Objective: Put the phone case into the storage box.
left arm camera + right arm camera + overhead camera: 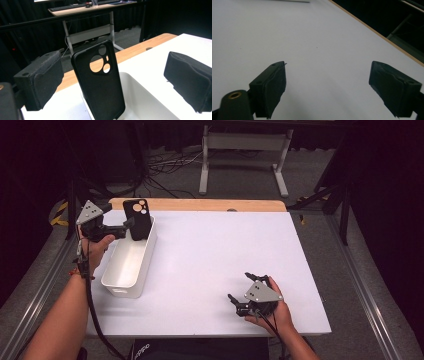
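Now, phone case (100, 82) propped upright in the white bin (131, 262).
Light, thin, slick: best pinched at its long edges; left hand-held gripper (125, 226) released, jaws spread beside it.

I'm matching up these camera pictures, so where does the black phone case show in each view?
High view: case upper left, leaning upright at the far end of the white bin.
Left gripper view: case centre, between the open tongs.
Right gripper view: bare table.
Shared landmark: the table's wooden edge.

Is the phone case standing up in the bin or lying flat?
Standing: the phone case leans upright in the white bin, its top above the rim.
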Available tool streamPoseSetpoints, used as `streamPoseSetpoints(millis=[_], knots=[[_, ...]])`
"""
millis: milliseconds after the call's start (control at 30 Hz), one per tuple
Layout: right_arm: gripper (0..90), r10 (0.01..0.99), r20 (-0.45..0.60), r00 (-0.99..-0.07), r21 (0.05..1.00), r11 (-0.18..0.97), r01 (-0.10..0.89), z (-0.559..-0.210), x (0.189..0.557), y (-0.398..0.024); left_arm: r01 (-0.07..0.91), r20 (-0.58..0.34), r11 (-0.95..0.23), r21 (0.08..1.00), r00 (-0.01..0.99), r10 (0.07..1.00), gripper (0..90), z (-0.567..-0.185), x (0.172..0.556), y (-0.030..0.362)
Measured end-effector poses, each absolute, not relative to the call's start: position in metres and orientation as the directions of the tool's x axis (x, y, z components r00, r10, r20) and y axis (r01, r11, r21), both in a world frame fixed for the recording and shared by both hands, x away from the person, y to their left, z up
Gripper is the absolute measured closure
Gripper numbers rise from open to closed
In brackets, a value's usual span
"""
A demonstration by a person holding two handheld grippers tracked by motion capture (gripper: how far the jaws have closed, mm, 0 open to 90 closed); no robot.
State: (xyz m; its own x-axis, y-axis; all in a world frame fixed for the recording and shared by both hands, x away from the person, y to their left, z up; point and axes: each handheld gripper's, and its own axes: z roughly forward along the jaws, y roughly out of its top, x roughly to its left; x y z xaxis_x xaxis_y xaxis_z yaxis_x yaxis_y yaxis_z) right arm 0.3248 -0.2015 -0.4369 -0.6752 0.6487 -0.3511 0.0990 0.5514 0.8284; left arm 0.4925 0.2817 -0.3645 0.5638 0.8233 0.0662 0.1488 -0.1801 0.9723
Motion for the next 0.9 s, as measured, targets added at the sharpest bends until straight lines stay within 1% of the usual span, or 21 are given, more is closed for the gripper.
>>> streamPoseSetpoints(millis=[900], knots=[[15.1, 0.667, -0.348, -0.659, 0.845, 0.527, 0.087, -0.431, 0.323, -0.205, 0.093, 0.081, -0.173, 0.981, 0.608, 0.79, 4.2, -0.358, 0.458, 0.275]])
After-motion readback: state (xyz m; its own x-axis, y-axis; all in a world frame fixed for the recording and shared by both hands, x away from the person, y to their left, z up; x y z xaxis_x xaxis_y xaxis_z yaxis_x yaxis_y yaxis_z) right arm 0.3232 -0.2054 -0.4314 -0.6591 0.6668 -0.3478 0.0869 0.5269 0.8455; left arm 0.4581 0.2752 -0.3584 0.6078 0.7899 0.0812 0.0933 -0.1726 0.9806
